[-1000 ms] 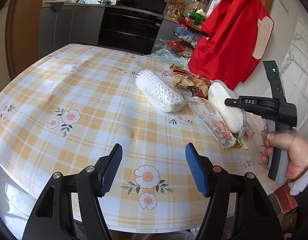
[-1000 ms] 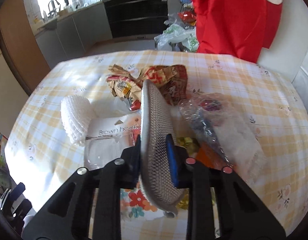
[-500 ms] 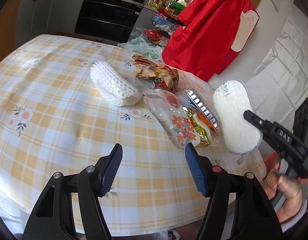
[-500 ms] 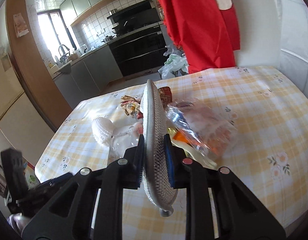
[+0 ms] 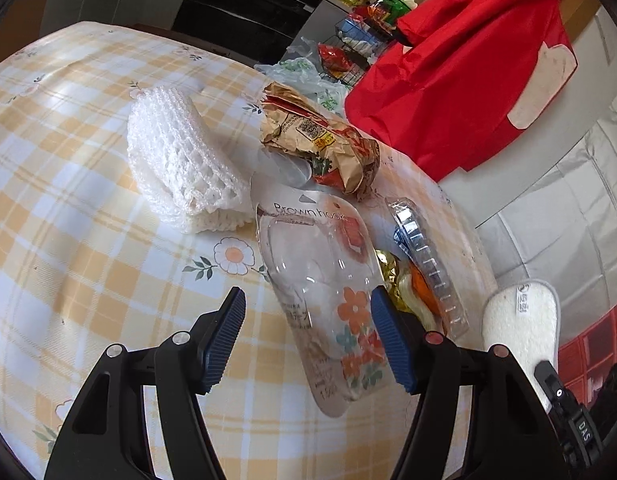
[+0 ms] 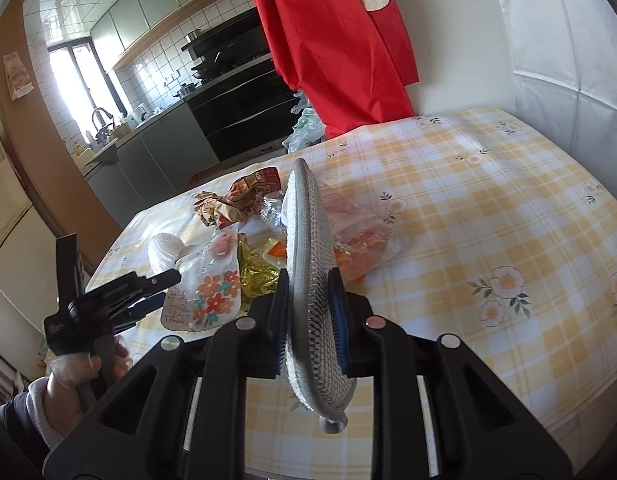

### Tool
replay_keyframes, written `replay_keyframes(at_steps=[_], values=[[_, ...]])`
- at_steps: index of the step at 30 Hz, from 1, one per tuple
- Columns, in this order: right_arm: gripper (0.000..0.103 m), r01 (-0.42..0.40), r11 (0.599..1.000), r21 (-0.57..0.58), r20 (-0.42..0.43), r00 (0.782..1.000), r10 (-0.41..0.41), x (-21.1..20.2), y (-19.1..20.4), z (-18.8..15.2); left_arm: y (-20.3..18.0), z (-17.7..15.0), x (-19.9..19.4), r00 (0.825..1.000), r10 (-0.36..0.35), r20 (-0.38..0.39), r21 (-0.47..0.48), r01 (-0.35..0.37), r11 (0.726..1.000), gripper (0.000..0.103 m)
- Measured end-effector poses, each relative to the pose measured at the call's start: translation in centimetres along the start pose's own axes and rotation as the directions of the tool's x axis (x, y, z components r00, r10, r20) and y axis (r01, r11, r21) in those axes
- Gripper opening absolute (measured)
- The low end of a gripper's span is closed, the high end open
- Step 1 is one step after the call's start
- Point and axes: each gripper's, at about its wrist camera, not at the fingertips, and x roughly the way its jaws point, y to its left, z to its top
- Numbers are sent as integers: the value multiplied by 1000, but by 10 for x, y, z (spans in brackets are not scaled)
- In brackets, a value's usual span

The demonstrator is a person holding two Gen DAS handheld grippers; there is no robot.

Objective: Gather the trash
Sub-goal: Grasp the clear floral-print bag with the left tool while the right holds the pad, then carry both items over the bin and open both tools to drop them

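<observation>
My left gripper (image 5: pixel 308 320) is open just above the table (image 5: pixel 88 240), its blue pads on either side of a clear flower-printed blister pack (image 5: pixel 320 280) without pressing it. Beyond the pack lie a white foam net (image 5: pixel 180 160), a crumpled brown paper bag (image 5: pixel 320 140), a gold wrapper (image 5: pixel 390 276) and a clear ribbed tray (image 5: pixel 424 264). My right gripper (image 6: pixel 308 292) is shut on an oval scrub pad (image 6: pixel 308 240), held on edge over the table's near side. That pad (image 5: pixel 520 320) also shows at the lower right of the left wrist view.
A red garment (image 5: pixel 468 72) hangs behind the table against a white padded wall. A wire rack of packets (image 5: pixel 356 40) and plastic bags stand beside dark kitchen cabinets. A person's hand (image 6: pixel 80 360) holds the left gripper (image 6: pixel 164 290) at the table's left edge.
The left gripper has moved toward the trash pile, so the blister pack now lies between its jaws. The right gripper has drawn back from the pile, still gripping the scrub pad.
</observation>
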Motion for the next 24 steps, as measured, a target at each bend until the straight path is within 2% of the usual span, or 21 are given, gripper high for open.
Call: replay_keyframes(at_steps=[2,3,4,5,6,10,15,24], values=[[22,-1,1000,7,0,1000,1,-2,-3,-1,-2,3,9,1000,8,-10,-11,-8,1000,63],[22,-4,1000,9,-1,1000,4,-3,-4,-2,-3,3,13,1000,13,-14,-15,-13,1000,59],[22,-5,1000,10,-1,1000,5,-4,-5,-3,-4,4,17,1000,17,-20,-16,-17,1000,54],[22,-5,1000,11,-1,1000,5,-5,-5,-4,-5,4,20,999,25,-27,-11,-25,1000,35],[22,-5,1000,11,-1,1000,5,-6,-5,-5,-7,3,21,999,34,-31,-6,-34,999,32],[22,-8,1000,12,7,1000,8,-14,-7,-7,-22,-4,2,1000,29,-7,78,-28,997,30],[22,-16,1000,14,38,999,16,-32,-4,-6,-38,-9,-34,1000,-23,15,115,21,993,30],[22,-63,998,6,82,995,62,-68,15,-12,-69,-31,-130,990,-79,120,277,43,960,29]])
